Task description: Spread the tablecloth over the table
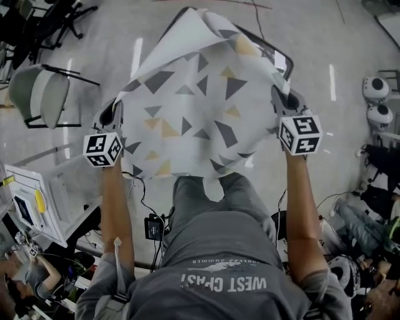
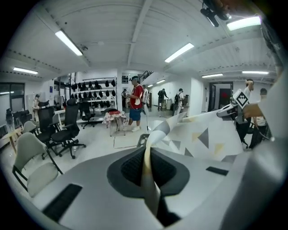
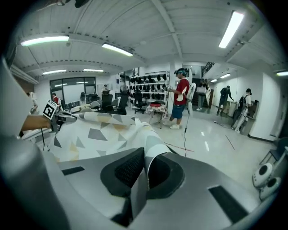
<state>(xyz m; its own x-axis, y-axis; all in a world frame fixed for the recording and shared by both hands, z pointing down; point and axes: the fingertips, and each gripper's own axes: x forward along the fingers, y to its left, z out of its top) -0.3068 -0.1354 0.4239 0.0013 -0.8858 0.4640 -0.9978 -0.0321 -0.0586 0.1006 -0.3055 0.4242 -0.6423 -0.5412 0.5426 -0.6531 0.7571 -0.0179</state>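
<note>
The tablecloth [image 1: 190,106], white with grey and yellow triangles, hangs stretched in the air between my two grippers. Its far part billows up over the dark-edged table [image 1: 279,57]. My left gripper [image 1: 117,112] is shut on the cloth's near left edge. In the left gripper view the cloth [image 2: 198,134] runs as a folded strip out of the closed jaws [image 2: 147,157]. My right gripper [image 1: 279,101] is shut on the near right edge. The right gripper view shows the cloth [image 3: 99,130] pinched in its jaws [image 3: 145,170]. Most of the table is hidden under the cloth.
A pale folding chair [image 1: 39,94] and black office chairs [image 1: 59,19] stand to the left. A white cart [image 1: 28,200] is at the lower left. White round devices [image 1: 377,100] and cables lie at the right. A person in red [image 3: 181,103] stands far off.
</note>
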